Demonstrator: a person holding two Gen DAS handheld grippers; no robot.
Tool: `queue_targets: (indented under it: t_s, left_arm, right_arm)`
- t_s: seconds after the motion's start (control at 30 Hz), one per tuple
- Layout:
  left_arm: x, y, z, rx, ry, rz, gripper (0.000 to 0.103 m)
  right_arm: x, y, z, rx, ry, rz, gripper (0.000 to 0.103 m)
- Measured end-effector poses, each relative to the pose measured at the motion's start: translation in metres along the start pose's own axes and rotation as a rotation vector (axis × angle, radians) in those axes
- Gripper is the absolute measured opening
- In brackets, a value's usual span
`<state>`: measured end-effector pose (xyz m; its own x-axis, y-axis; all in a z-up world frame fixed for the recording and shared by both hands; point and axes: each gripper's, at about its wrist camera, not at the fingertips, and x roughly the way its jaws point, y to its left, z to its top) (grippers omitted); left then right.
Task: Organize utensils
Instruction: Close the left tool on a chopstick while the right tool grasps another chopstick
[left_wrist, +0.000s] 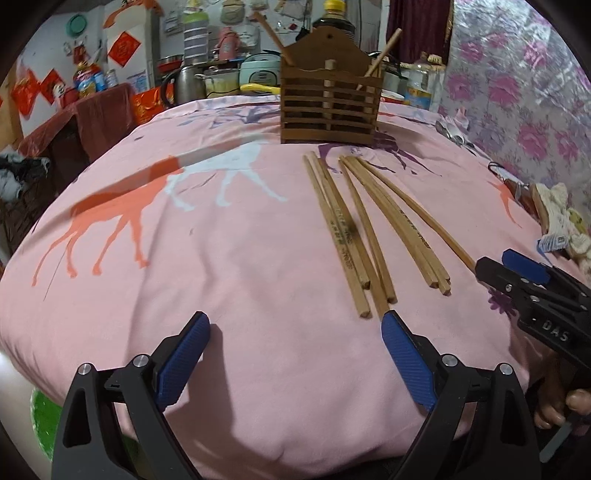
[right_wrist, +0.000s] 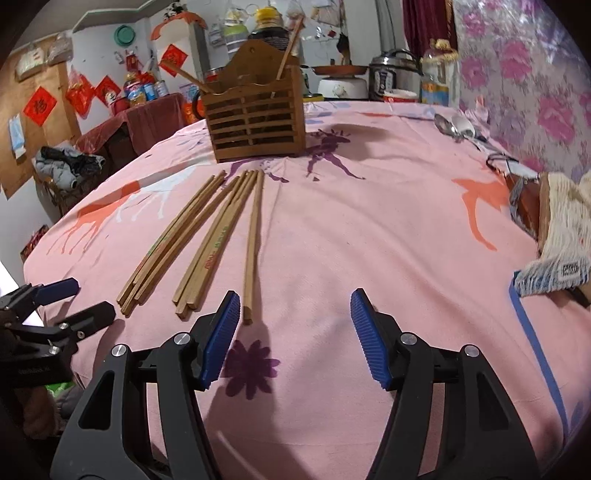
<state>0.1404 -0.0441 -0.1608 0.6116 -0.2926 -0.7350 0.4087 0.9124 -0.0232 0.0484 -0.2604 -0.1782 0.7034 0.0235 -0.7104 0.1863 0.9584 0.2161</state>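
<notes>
The lower lengths of the two chopsticks standing in the wooden holder (left_wrist: 327, 107) are hidden behind its slatted front, and the compartment floor cannot be seen. In the left wrist view, the right claw (left_wrist: 496, 264) is cut off by the right edge, and only fingertips of the hand (left_wrist: 565, 406) holding it are seen. The print on the loose chopsticks (right_wrist: 207, 240) is too small to be read. The spoons (right_wrist: 456, 127) near the far edge are partly blurred.

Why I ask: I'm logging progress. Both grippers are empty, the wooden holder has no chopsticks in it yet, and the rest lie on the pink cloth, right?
Not quite: the wooden holder already has two chopsticks standing in it, as the left wrist view shows. The rest stands.
</notes>
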Motion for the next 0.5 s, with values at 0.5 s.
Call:
queue_targets:
  t_s: [0.5]
  left_arm:
    - [0.009,0.023,0.009,-0.056,-0.004,0.077,0.092]
  right_arm:
    - [0.000,0.000,0.000,-0.001,-0.010,0.002,0.062]
